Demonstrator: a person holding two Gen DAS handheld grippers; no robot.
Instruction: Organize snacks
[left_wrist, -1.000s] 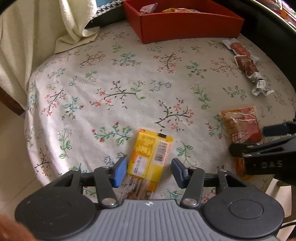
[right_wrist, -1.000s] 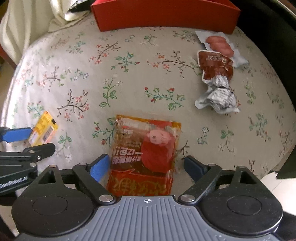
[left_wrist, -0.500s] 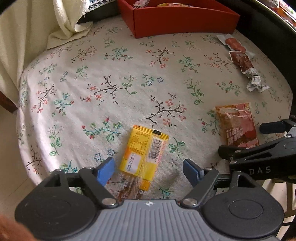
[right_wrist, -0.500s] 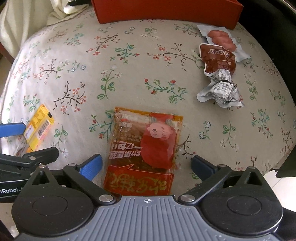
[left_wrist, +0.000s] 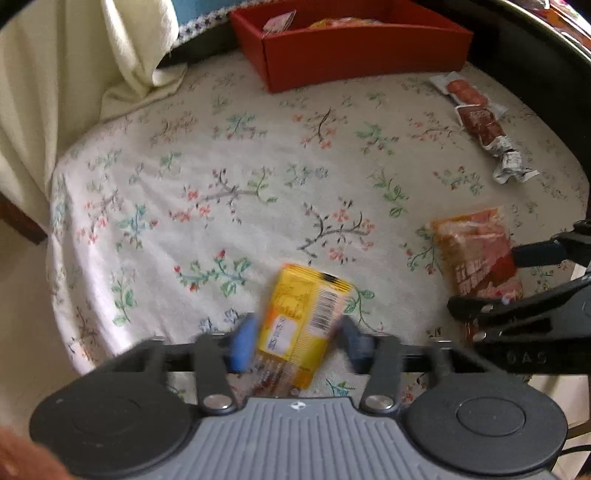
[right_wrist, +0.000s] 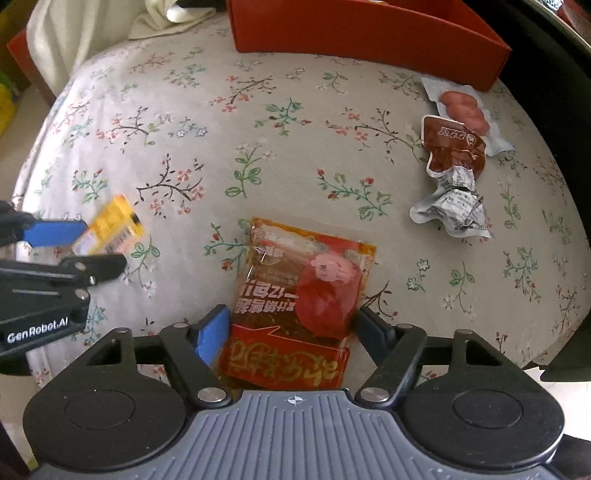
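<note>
A yellow snack packet with a barcode lies on the floral tablecloth near its front edge. My left gripper straddles it, jaws closing, and the blue pads touch both its long sides. To the right lies a red-orange snack packet with a pink cartoon figure. My right gripper is closing around its near half, with the pads meeting its edges. The red box stands at the table's far side with a few snacks inside.
Sausage packs and a crumpled silver wrapper lie at the right. A cream cloth hangs over the far left. The table's rounded edge drops off close in front of both grippers. A dark surface borders the right side.
Both grippers opened wide, then closed in on their packets. The yellow packet now looks blurred and slightly shifted between the left pads. Neither hand has travelled much.
</note>
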